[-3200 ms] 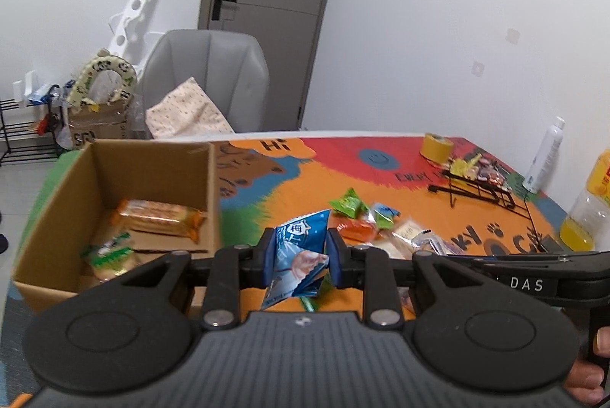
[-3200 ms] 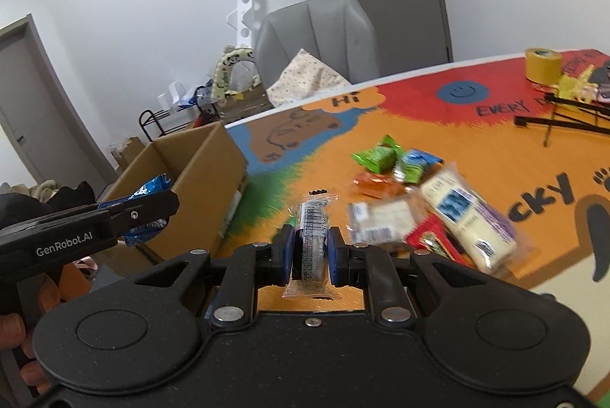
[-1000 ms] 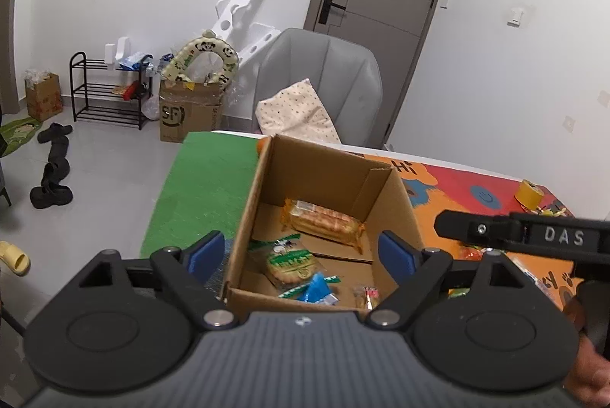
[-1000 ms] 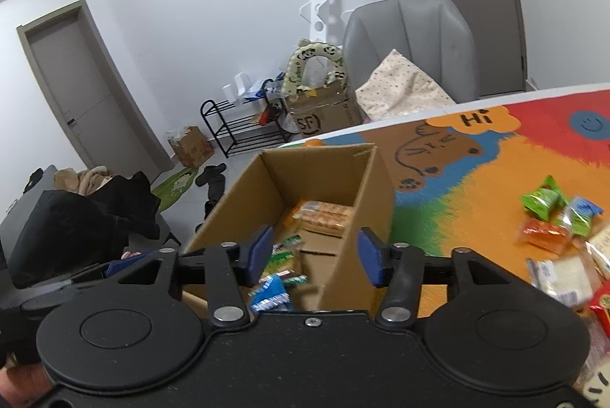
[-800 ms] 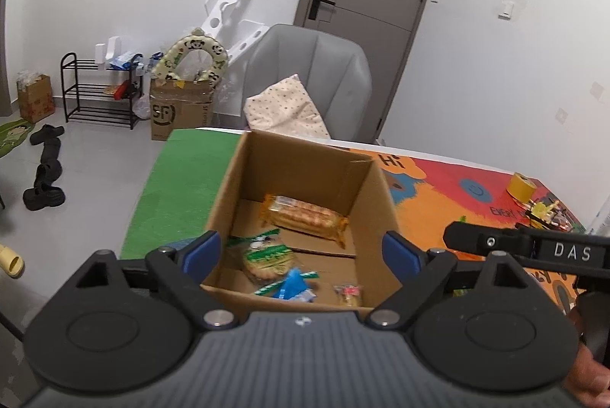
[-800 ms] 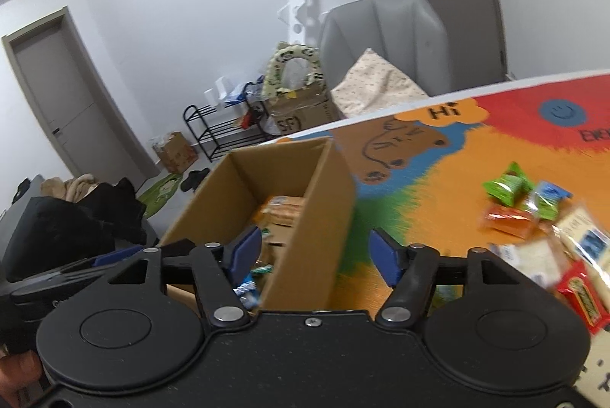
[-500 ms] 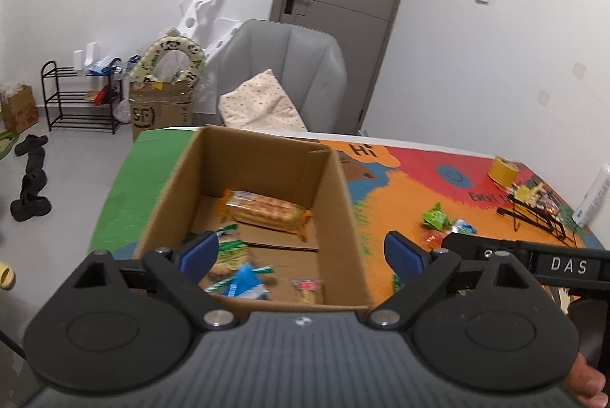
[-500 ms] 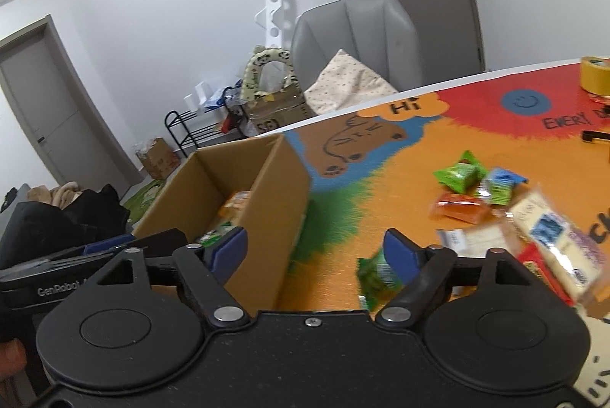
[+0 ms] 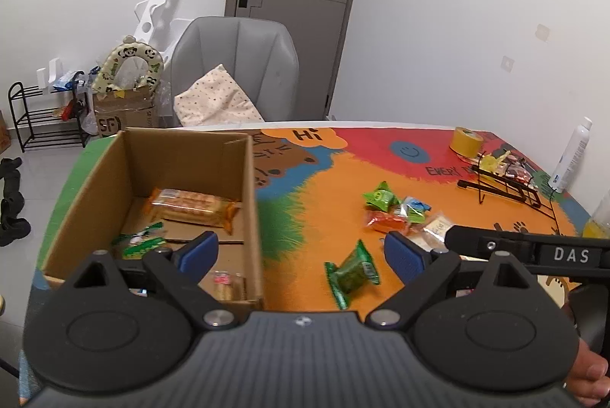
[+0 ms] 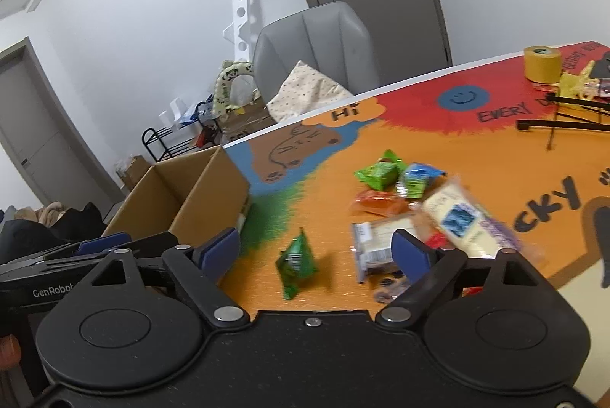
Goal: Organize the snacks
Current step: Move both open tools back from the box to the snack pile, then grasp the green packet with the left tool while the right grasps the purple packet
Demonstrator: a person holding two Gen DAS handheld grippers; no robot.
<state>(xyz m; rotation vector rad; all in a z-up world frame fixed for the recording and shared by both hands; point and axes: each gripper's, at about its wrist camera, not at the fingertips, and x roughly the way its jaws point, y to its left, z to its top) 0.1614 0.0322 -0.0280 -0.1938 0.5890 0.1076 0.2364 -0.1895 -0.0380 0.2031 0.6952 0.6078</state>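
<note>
An open cardboard box [image 9: 249, 202] [image 10: 213, 194] stands at the table's left end with several snack packets inside, among them an orange biscuit pack [image 9: 190, 204]. A green packet [image 9: 352, 272] [image 10: 295, 263] lies alone on the orange mat right of the box. Further right sits a heap of snacks [image 9: 400, 215] [image 10: 415, 202]. My left gripper [image 9: 301, 253] hangs open over the box's right wall, nothing between its fingers. My right gripper [image 10: 316, 250] has its jaws still opening, empty, above the green packet.
A yellow tape roll [image 9: 465, 141] [image 10: 541, 63], a black wire rack [image 9: 503, 185] and a white bottle [image 9: 572, 156] stand at the table's far right. A grey chair [image 9: 236, 72] with a cushion is behind the table. A shoe rack [image 9: 42, 118] stands on the floor at the left.
Both grippers, empty since dropping their packets into the box, have swung right from over the box toward the loose snacks. The right jaws have spread wider.
</note>
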